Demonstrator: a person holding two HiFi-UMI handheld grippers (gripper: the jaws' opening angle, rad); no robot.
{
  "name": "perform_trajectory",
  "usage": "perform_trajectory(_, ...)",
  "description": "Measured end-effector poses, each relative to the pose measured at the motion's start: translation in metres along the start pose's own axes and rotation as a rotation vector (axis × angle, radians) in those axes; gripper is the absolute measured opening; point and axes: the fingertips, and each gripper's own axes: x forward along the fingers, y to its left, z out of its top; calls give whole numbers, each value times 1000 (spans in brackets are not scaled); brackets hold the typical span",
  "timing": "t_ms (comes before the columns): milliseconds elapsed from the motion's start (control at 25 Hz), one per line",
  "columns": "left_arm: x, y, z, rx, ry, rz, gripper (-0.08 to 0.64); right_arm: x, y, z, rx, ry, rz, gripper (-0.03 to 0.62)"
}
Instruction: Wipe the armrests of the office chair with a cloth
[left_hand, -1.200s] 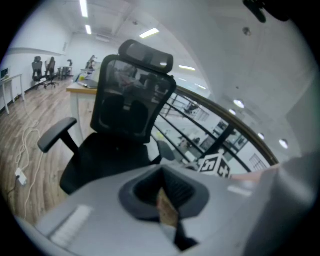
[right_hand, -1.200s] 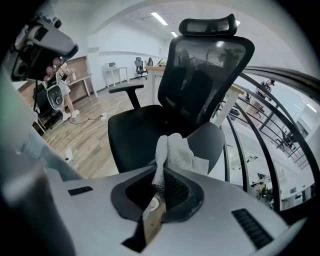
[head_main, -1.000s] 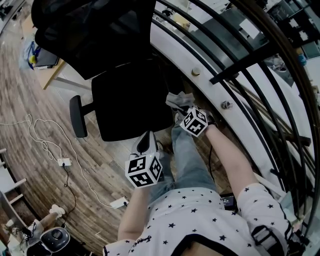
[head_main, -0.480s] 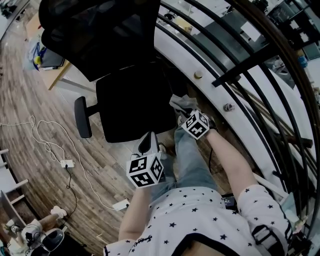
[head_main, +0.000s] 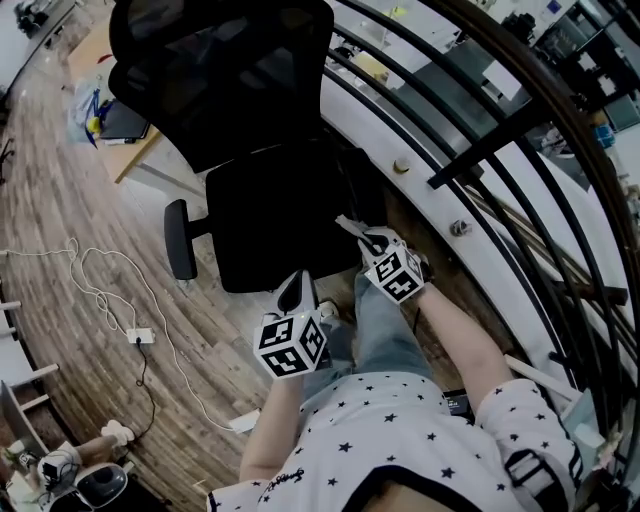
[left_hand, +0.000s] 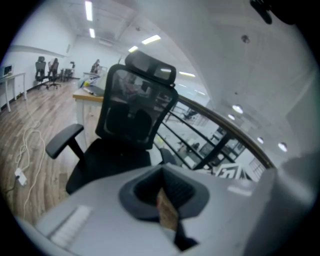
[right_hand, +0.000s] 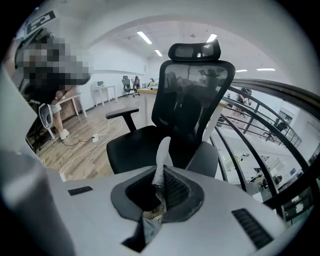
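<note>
The black office chair (head_main: 270, 215) stands in front of me, its mesh back toward the top of the head view. Its left armrest (head_main: 180, 240) sticks out over the wooden floor; in the left gripper view it is the armrest (left_hand: 62, 140). My right gripper (head_main: 368, 240) is at the seat's right front corner, shut on a grey cloth (head_main: 352, 226). In the right gripper view the cloth (right_hand: 163, 152) stands up from the jaws in front of the chair's grey right armrest (right_hand: 202, 160). My left gripper (head_main: 298, 286) hangs near the seat's front edge, jaws together, holding nothing.
A curved railing with black bars (head_main: 470, 150) runs close along the chair's right side. A white cable and power strip (head_main: 140, 335) lie on the floor to the left. A desk (head_main: 120, 150) stands behind the chair. The person's jeans leg (head_main: 385, 330) is below the grippers.
The head view has shifted, so the chair sits further right and lower. The right gripper with the cloth has drawn slightly back toward the person; the cloth looks narrower. The left gripper has barely moved.
</note>
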Motion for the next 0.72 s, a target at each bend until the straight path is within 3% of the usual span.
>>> perform_trajectory(720, -64, 61, 4, -22, -70, 33, 7, -70, 89, 86, 86, -192, 40, 28)
